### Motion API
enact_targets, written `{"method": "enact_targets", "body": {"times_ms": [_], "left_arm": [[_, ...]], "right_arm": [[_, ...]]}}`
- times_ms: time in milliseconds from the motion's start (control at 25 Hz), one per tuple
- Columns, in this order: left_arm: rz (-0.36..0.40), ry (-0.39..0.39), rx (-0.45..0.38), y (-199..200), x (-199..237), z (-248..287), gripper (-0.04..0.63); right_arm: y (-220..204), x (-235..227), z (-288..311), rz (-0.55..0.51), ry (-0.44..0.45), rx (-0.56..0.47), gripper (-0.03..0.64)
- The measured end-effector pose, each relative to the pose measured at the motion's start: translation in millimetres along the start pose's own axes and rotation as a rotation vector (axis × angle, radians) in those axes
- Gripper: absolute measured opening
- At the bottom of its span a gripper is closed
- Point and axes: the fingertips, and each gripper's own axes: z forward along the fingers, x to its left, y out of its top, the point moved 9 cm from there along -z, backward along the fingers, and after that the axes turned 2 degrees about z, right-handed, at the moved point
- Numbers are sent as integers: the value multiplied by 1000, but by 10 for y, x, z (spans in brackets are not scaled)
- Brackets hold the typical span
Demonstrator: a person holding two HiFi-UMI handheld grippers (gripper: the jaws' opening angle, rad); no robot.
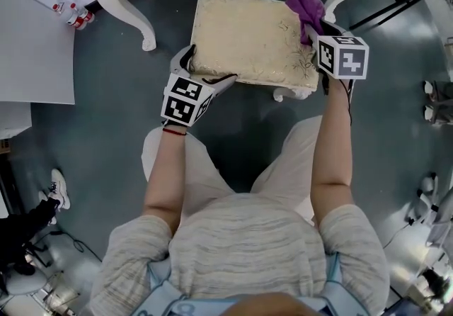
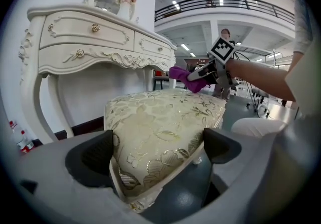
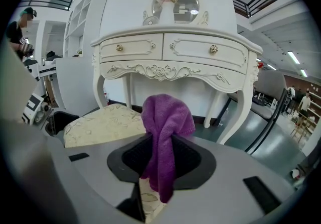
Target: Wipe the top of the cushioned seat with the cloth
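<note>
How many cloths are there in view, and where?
1. The purple cloth is clamped in the right gripper, at the far right corner of the cushioned seat. No other cloth shows, though one could be hidden outside the views.

Short-sleeved top (image 1: 248, 237), grey-white fine stripes; pale trousers (image 1: 202, 173); thin red wristband (image 1: 173, 132); light-blue straps (image 1: 159, 297). Left gripper (image 2: 155, 150), right gripper (image 3: 160, 160): grey moulded shells, black pads (image 2: 93, 155), white cubes (image 1: 342, 57) with black square markers, one per gripper.
</note>
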Motion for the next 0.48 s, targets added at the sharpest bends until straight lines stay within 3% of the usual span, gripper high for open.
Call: {"method": "enact_targets", "body": {"times_ms": [480], "left_arm": [[24,24,-72,-48,-158,32,565]], "right_arm": [[-28,-386,164,59,-85,123,106]]}}
